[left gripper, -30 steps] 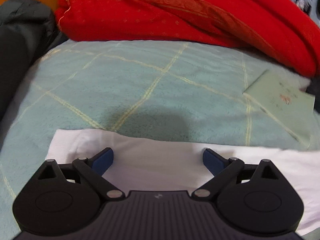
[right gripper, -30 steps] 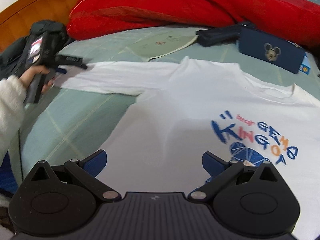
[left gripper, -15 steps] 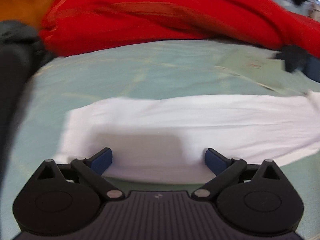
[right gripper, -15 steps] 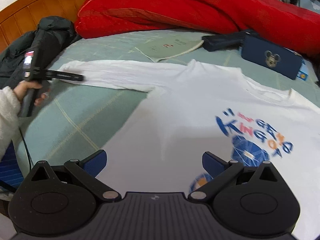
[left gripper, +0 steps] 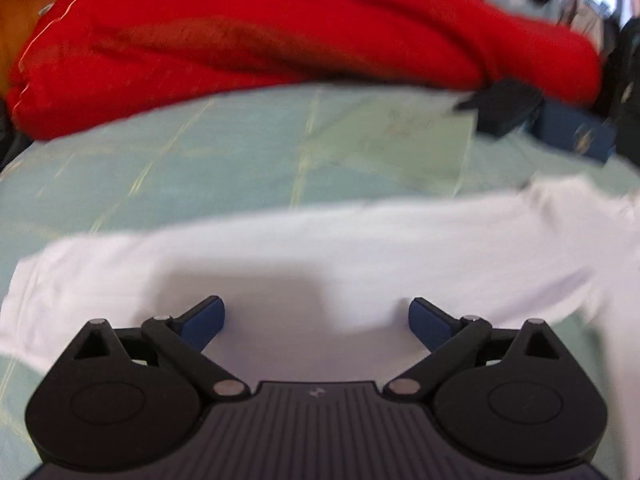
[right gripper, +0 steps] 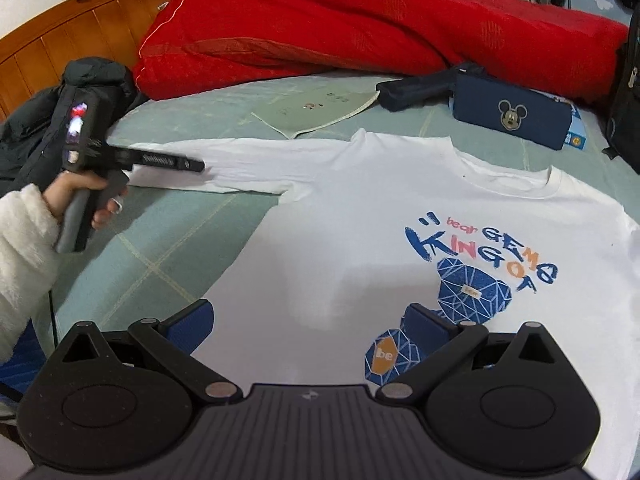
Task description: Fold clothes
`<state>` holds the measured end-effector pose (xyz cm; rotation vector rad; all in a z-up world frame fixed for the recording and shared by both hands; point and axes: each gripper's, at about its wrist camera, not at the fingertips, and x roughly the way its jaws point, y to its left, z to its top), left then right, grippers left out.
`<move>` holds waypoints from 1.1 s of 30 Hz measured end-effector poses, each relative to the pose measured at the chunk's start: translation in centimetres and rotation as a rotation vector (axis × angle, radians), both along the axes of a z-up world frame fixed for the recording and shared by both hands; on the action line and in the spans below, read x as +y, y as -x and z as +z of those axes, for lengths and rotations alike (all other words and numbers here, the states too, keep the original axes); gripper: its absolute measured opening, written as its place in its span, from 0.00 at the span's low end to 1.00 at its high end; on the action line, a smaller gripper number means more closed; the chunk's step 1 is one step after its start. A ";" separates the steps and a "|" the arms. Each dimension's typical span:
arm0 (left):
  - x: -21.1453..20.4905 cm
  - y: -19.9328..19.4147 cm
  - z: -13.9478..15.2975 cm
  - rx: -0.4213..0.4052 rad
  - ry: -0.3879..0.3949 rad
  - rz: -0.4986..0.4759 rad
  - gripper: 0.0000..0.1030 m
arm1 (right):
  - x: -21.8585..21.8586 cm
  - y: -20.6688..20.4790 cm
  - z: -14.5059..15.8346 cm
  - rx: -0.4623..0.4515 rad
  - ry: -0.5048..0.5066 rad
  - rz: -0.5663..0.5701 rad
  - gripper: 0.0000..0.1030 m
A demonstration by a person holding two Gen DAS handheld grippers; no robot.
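Flat on bed: white T-shirt (right gripper: pixel 360 216), blue bear print; both grippers (left gripper: pixel 316 320) (right gripper: pixel 308 320) agape, empty.

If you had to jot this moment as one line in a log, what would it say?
stage: pre-fold | white T-shirt flat on bed, print up | left gripper open over sleeve | right gripper open over shirt body

Even, bright indoor light, no glare; soft shadow of each tool cast forward on the white T-shirt (right gripper: pixel 320 216). Left wrist view smeared by motion blur, red quilt (left gripper: pixel 280 36) and bed sheet (left gripper: pixel 200 168) streaked. Right wrist view sharp. Fisheye bending at edges, headboard (right gripper: pixel 60 44) curved
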<state>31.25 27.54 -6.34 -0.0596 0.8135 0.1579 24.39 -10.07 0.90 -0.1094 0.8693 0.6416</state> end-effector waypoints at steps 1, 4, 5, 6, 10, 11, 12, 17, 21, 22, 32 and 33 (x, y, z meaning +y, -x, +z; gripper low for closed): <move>0.2 1.0 -0.2 -0.017 -0.010 0.000 0.96 | -0.4 0.1 -0.1 0.000 0.004 -0.005 1.00; 1.2 3.3 0.5 -0.011 0.007 0.002 0.96 | -1.6 0.2 -0.4 0.006 0.012 -0.028 1.00; 1.9 3.7 1.2 -0.019 0.023 0.007 0.96 | -2.0 0.2 -0.5 0.012 0.011 -0.039 1.00; 2.7 4.0 1.9 -0.037 0.034 0.017 0.96 | -2.3 0.1 -0.7 0.017 0.011 -0.049 1.00; 6.3 3.1 3.2 -0.109 0.030 0.110 0.96 | -3.1 -0.1 -1.1 0.035 -0.005 -0.091 1.00; 7.3 2.5 2.8 -0.103 0.042 0.129 0.96 | -3.1 -0.2 -1.1 0.035 -0.010 -0.094 1.00; 8.1 1.9 2.2 -0.092 0.048 0.141 0.96 | -3.0 -0.2 -1.1 0.034 -0.015 -0.094 1.00; 9.6 3.1 -1.2 -0.055 0.004 0.137 0.96 | -2.4 -0.1 -1.0 0.024 -0.001 -0.074 1.00; 10.1 5.7 -0.5 -0.050 0.023 0.094 0.96 | -2.2 -0.3 -1.5 0.028 0.021 -0.063 1.00; 10.2 5.9 -0.2 -0.048 0.029 0.091 0.96 | -2.2 -0.5 -1.7 0.036 0.022 -0.065 1.00; 14.1 -0.9 0.6 -0.074 0.190 0.162 0.96 | -2.0 -0.7 -1.7 0.038 0.038 -0.088 1.00; 15.1 -0.7 0.2 -0.073 0.210 0.193 0.92 | -2.2 -0.7 -1.6 0.036 0.042 -0.089 1.00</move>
